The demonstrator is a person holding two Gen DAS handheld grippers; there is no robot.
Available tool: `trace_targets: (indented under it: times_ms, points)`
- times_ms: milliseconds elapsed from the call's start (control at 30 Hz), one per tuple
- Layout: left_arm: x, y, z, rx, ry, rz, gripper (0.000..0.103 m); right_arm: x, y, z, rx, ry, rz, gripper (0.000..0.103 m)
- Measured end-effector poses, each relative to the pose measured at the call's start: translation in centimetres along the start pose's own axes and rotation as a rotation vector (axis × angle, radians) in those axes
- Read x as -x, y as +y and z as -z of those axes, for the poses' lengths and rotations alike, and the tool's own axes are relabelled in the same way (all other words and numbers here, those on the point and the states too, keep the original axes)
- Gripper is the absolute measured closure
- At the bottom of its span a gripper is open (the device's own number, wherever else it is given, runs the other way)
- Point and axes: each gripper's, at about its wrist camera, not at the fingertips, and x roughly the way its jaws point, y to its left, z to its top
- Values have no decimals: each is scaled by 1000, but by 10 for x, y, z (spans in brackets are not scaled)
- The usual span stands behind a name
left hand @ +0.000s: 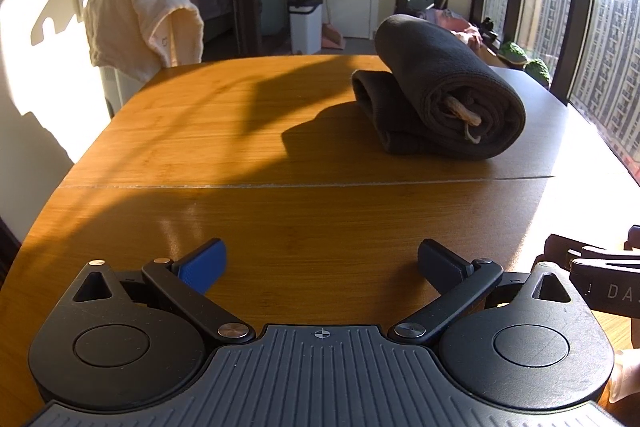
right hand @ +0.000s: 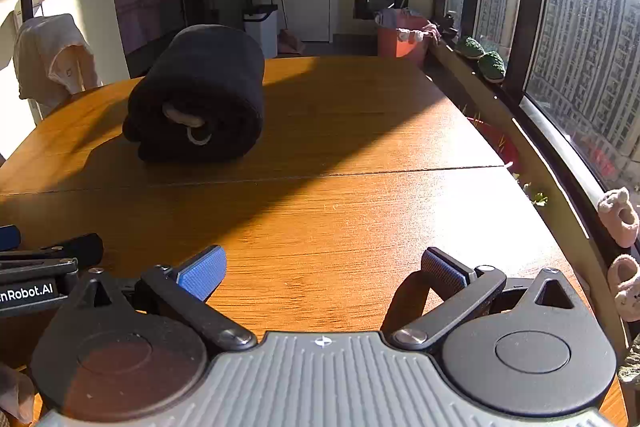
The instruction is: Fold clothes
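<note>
Closest in, the left hand-held gripper (left hand: pixel 322 263) hangs low over the near edge of the warm brown wooden counter (left hand: pixel 280 219), its blue-padded fingers spread wide with nothing between them, and the right hand-held gripper (right hand: pixel 324 267) sits just beside it in the same released pose, empty. Between the two tools and the cloth there is only bare wood, crossed by a thin seam line (right hand: pixel 360 173) running side to side, so the near half offers plenty of room to work. Past that seam lies the dark grey rolled fleece garment (left hand: pixel 444 91), a thick bundle with a pale drawstring poking from its near end, resting on a flatter folded layer of the same dark cloth, well apart from both grippers. By the look of it this piece is already bundled and set down, so that step seems done. Right of the roll the counter runs clear to its edge by the window sill, left of it shadow covers open wood. At the far left corner a cream towel-like cloth (left hand: pixel 140 27) drapes over a chair back beyond the counter; that may be the next item, though I cannot tell.
</note>
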Motion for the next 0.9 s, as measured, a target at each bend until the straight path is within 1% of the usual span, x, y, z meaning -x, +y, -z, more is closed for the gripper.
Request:
trace_targets:
  times_ms: [900]
  points:
    - [1, 0, 0, 1, -1, 0, 0, -1, 5, -1, -2, -1, 1, 0]
